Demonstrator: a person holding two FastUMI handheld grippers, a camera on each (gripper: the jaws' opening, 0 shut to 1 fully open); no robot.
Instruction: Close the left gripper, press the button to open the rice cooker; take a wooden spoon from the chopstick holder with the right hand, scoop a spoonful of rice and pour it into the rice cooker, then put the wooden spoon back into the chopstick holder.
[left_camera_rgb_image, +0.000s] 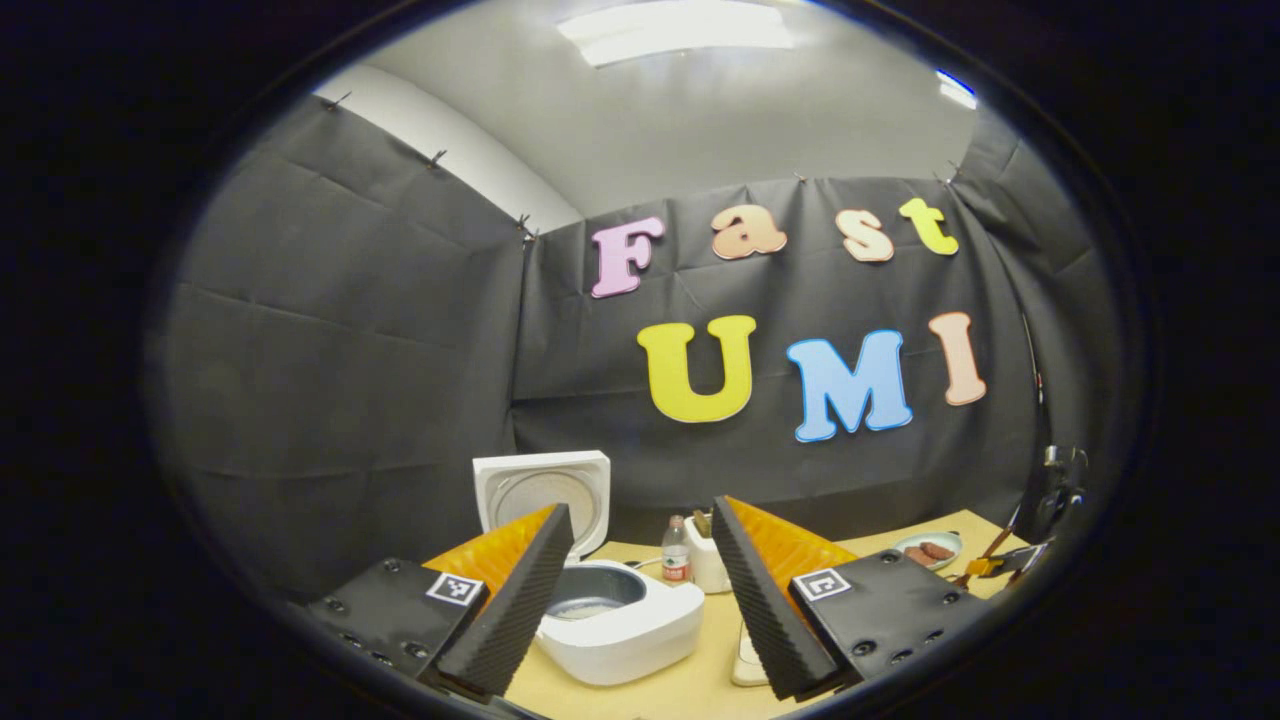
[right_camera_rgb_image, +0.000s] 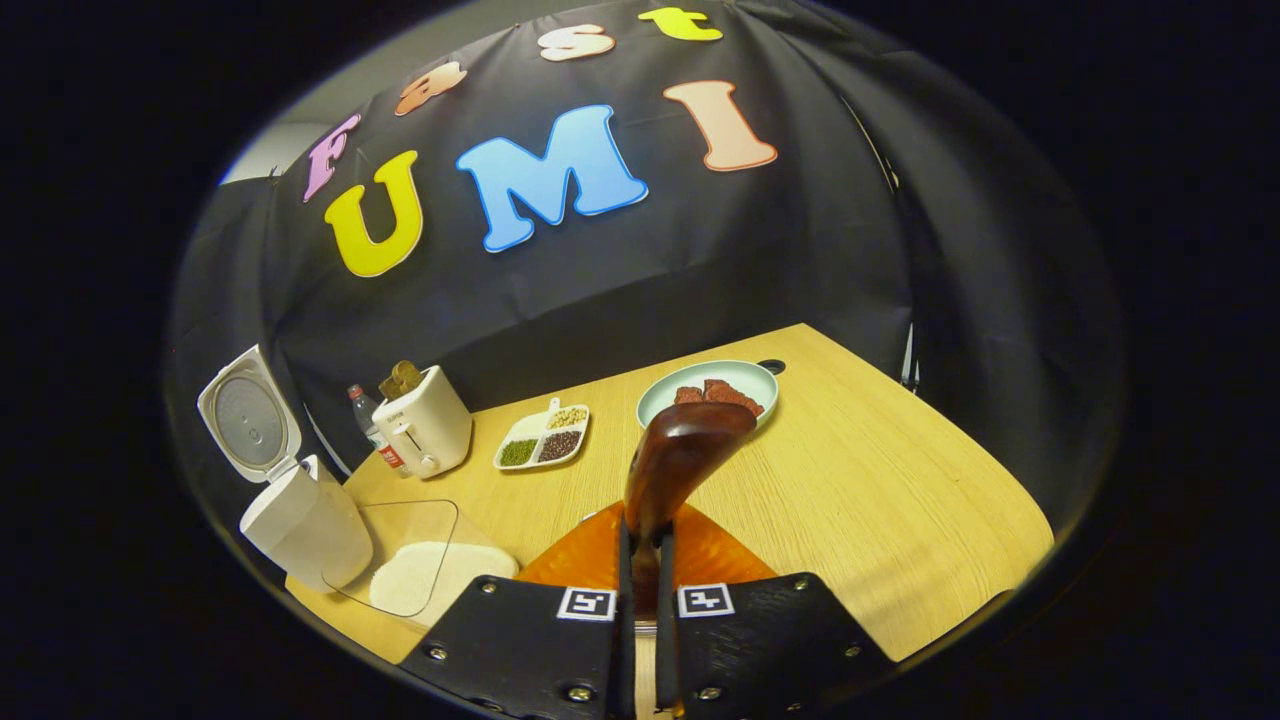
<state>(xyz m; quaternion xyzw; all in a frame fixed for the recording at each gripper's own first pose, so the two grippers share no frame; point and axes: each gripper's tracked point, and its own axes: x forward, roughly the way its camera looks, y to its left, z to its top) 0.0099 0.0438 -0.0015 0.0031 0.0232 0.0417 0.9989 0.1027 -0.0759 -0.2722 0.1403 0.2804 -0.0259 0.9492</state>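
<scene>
The white rice cooker (left_camera_rgb_image: 615, 620) stands with its lid (left_camera_rgb_image: 545, 488) up and its grey inner pot showing. My left gripper (left_camera_rgb_image: 640, 510) hangs open in front of it, holding nothing. In the right gripper view the cooker (right_camera_rgb_image: 305, 520) is at the far left, with a clear box of white rice (right_camera_rgb_image: 420, 570) beside it. My right gripper (right_camera_rgb_image: 645, 535) is shut on the handle of a dark wooden spoon (right_camera_rgb_image: 690, 440), which points up and away over the table. No rice shows on its bowl. The white chopstick holder (right_camera_rgb_image: 425, 425) with wooden utensils stands behind the rice box.
A small bottle (right_camera_rgb_image: 368, 415) stands next to the holder. Behind the spoon a divided dish of beans (right_camera_rgb_image: 543, 437) and a pale plate of meat slices (right_camera_rgb_image: 710, 390) lie on the wooden table (right_camera_rgb_image: 880, 500). Black cloth walls close the back and right.
</scene>
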